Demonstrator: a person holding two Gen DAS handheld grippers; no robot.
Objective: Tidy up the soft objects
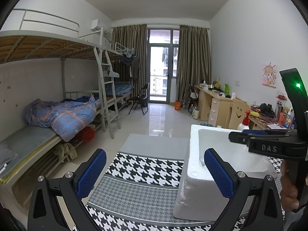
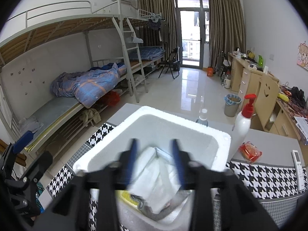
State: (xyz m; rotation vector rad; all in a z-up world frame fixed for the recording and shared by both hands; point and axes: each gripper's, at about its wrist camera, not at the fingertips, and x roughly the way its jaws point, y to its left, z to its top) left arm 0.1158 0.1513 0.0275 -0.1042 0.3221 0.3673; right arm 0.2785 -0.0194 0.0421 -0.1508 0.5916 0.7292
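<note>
A white foam box (image 2: 146,109) stands on the houndstooth-covered table (image 2: 269,175). Inside it lies a soft white plastic-wrapped pack (image 2: 154,173) on top of a yellow-edged packet (image 2: 127,195). My right gripper (image 2: 154,142) hangs over the box, blurred, its blue pads apart on either side of the white pack and not visibly pressing on it. In the left wrist view the same gripper (image 1: 233,134) reaches over the box (image 1: 194,134) from the right. My left gripper (image 1: 155,154) is wide open with nothing between its fingers, just left of the box above the cloth (image 1: 146,165).
A white pump bottle with a red top (image 2: 243,123), a red packet (image 2: 250,152) and a white remote (image 2: 298,165) lie right of the box. Beyond the table are a bin (image 2: 232,104), bunk beds (image 2: 86,84) on the left and desks (image 2: 248,73) on the right.
</note>
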